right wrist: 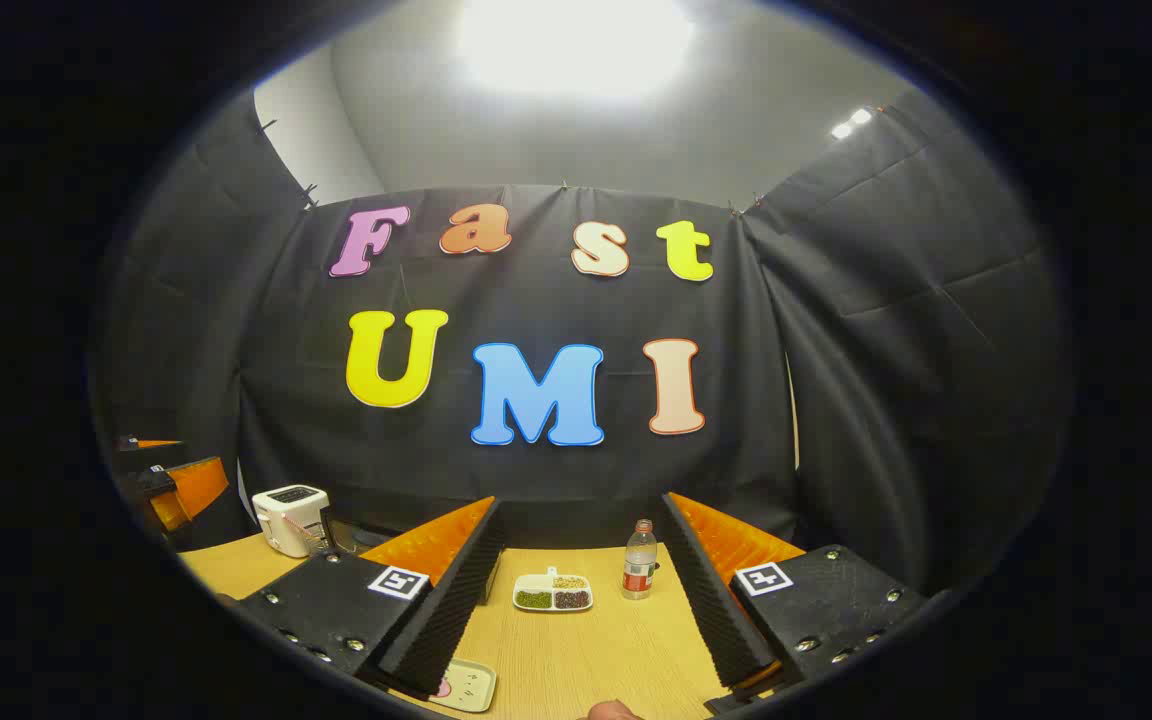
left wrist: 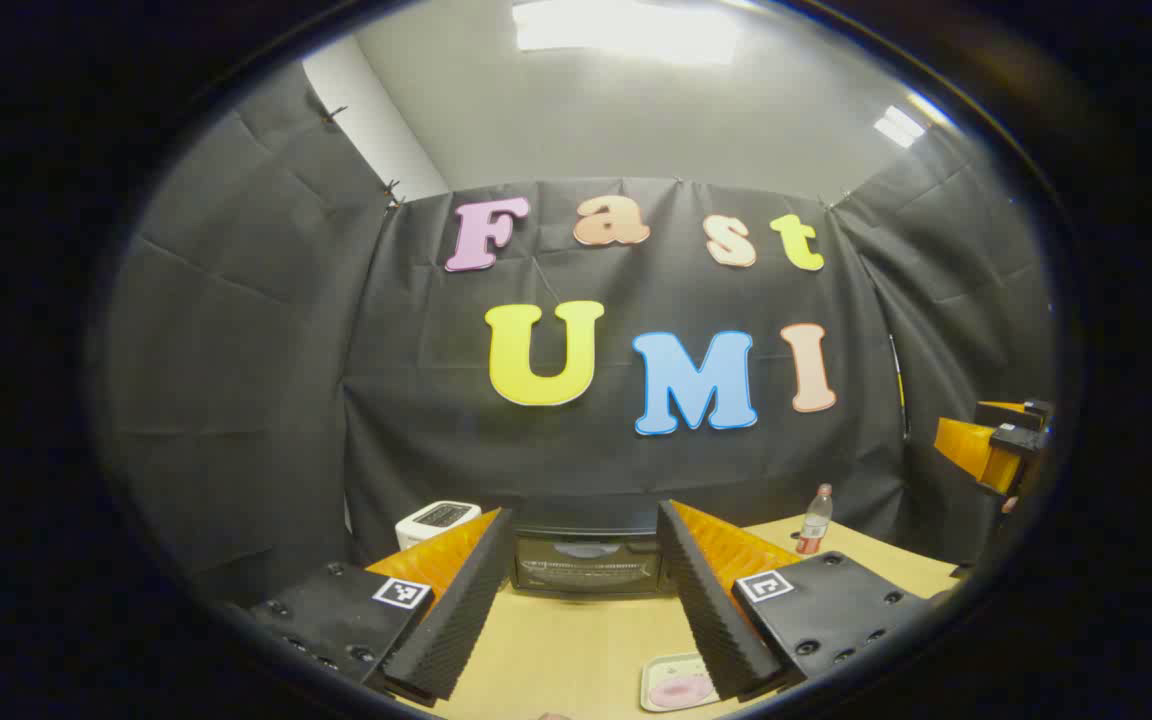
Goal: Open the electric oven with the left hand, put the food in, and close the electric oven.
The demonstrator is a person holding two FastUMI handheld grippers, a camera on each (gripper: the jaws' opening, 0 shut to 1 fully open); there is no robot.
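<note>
The black electric oven (left wrist: pixel 586 562) stands at the far side of the wooden table, its door shut. It shows straight ahead between the fingers of my left gripper (left wrist: pixel 585 508), which is open, holds nothing and hangs well short of the oven. A small pale tray with pink food (left wrist: pixel 678 686) lies near the table's front edge, under that gripper's right finger. My right gripper (right wrist: pixel 581 498) is open too and holds nothing. The same tray (right wrist: pixel 466 686) lies below its left finger.
A white toaster (left wrist: pixel 436 520) stands left of the oven. A plastic bottle (right wrist: pixel 639 572) and a divided dish of small foods (right wrist: pixel 553 592) sit mid-table. The bare wooden table (left wrist: pixel 566 640) stretches between the tray and the oven. Black cloth walls the booth on three sides.
</note>
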